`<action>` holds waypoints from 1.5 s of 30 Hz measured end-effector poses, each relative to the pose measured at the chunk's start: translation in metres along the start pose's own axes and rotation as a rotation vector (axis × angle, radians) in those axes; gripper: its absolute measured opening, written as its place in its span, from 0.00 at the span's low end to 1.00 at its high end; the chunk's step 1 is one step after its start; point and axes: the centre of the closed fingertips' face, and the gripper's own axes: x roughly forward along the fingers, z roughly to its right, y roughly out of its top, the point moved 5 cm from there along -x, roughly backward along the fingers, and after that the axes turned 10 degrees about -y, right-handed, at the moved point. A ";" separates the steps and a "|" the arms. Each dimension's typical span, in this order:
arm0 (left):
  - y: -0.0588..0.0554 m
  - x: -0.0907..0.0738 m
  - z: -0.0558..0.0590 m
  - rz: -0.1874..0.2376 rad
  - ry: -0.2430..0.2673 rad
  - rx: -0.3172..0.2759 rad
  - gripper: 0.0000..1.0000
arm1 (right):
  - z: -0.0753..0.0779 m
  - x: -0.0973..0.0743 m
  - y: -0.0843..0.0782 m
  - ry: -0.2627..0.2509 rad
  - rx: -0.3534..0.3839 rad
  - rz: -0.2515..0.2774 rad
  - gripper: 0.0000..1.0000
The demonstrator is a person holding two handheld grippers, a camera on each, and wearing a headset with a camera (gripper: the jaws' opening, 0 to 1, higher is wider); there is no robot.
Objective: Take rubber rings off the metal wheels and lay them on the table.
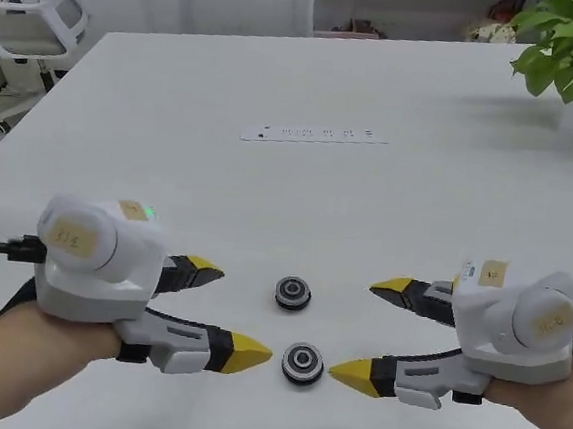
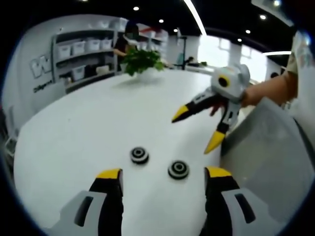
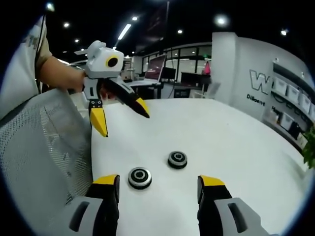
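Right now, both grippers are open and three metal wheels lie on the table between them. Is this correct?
No, the count is wrong: two lie there, not three. The head view shows the far wheel and the near wheel on the table, between the open left gripper and the open right gripper.

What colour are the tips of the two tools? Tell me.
Yellow, over black; clearest in the head view, on the left tool and the right tool.
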 end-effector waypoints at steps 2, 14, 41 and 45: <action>0.000 0.004 0.001 -0.008 -0.010 0.009 0.67 | -0.001 0.002 -0.002 0.010 -0.002 0.002 0.60; -0.005 0.021 0.005 -0.033 -0.071 0.025 0.60 | -0.010 0.012 -0.004 0.057 0.006 0.005 0.52; -0.019 0.050 0.012 -0.101 -0.156 0.026 0.42 | -0.019 0.029 -0.025 0.161 -0.029 -0.029 0.41; -0.021 0.054 0.013 -0.111 -0.170 0.023 0.39 | -0.021 0.030 -0.027 0.170 -0.034 -0.038 0.41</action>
